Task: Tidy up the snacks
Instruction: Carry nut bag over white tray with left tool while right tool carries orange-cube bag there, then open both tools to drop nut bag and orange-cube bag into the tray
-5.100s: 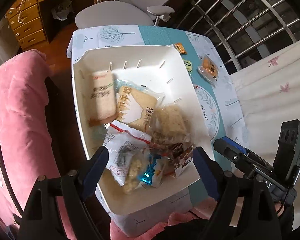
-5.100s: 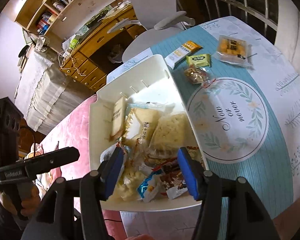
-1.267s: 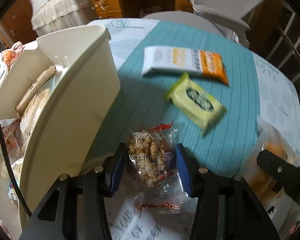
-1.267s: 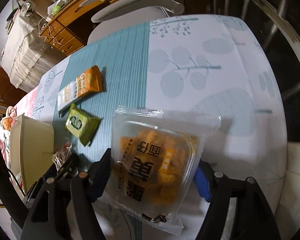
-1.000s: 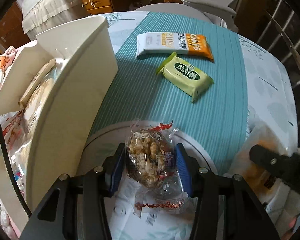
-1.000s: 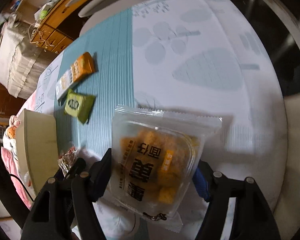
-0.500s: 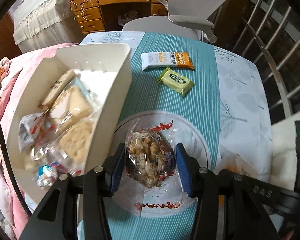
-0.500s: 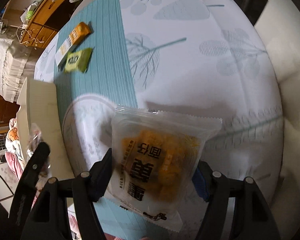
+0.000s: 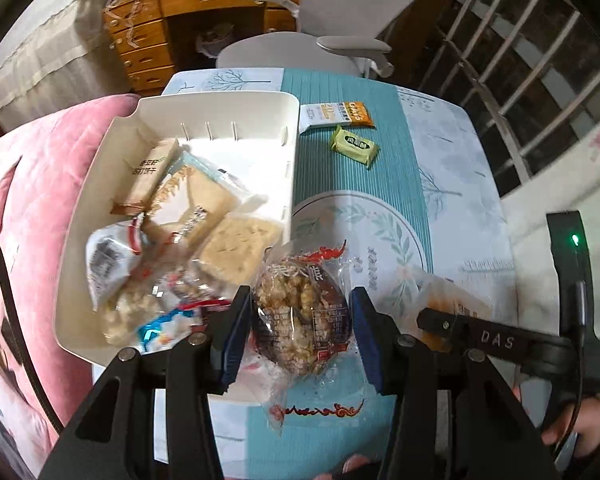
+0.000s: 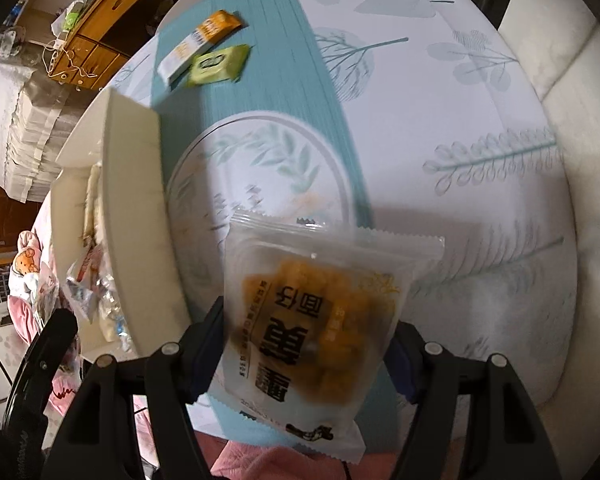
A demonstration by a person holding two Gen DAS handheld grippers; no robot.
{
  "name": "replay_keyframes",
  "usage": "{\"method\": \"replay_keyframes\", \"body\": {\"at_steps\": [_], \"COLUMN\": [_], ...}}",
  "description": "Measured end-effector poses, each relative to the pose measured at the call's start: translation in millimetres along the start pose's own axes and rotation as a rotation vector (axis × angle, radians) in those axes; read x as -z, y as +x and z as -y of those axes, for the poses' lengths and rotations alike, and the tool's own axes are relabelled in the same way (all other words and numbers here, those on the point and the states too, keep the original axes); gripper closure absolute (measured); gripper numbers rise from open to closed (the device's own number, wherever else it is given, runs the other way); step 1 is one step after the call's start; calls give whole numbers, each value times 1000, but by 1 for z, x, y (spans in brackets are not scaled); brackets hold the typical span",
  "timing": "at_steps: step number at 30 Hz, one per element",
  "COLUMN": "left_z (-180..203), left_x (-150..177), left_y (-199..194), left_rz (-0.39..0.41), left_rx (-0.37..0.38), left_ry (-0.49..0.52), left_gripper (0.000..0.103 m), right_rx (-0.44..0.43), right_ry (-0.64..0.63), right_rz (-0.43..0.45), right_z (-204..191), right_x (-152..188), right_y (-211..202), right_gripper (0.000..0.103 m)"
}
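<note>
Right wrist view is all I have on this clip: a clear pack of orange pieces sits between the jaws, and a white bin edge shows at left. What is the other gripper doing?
Observer: The left gripper is shut on a nut cake in clear wrap, above the table near the bin's near corner.
Operator: What is inside the bin? I only see its side wall.
Observer: Several wrapped snacks piled in its near half, among them a flat cracker pack; the far end is bare.
Operator: Anything left on the table besides the orange-white bar and green packet?
Observer: No, the left wrist view shows only the bar and the green packet loose on the teal runner, beyond the bin's far corner.
</note>
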State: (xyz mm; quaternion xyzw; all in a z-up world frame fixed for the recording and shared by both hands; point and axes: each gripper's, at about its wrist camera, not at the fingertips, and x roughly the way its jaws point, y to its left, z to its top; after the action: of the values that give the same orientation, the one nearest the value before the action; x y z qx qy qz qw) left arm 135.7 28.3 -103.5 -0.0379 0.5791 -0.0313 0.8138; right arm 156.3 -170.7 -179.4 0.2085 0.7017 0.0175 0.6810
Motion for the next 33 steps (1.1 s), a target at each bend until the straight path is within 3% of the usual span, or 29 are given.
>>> {"method": "replay_keyframes", "body": {"at_steps": [6,15,29,30,32,33], "left_z": [-48,-116,-183,-187,-191,-194], "left_x": [11,7,-10,-11,-11,-12], "left_y": [-21,-30,-40,-42,-44,-46], "left_rz": [-12,1,93,106,122,131], "left_rx": [8,15,50,58,75,83], "left_ry": [81,85,93,87,76,70], "left_gripper": [55,55,54,53,33,28], "right_rx": [-22,-66,-166,-175,-186,-190], "right_ry": [39,30,-107,-115,-117,-112], "right_rz": [28,138,315,329,338,335], "right_z": [-31,-92,-182,-187,-191,-192], "right_x": [31,62,70,70,69,68], "right_y": [-8,-21,-24,-24,-22,-20], "right_gripper": [33,33,33,33,29,26]}}
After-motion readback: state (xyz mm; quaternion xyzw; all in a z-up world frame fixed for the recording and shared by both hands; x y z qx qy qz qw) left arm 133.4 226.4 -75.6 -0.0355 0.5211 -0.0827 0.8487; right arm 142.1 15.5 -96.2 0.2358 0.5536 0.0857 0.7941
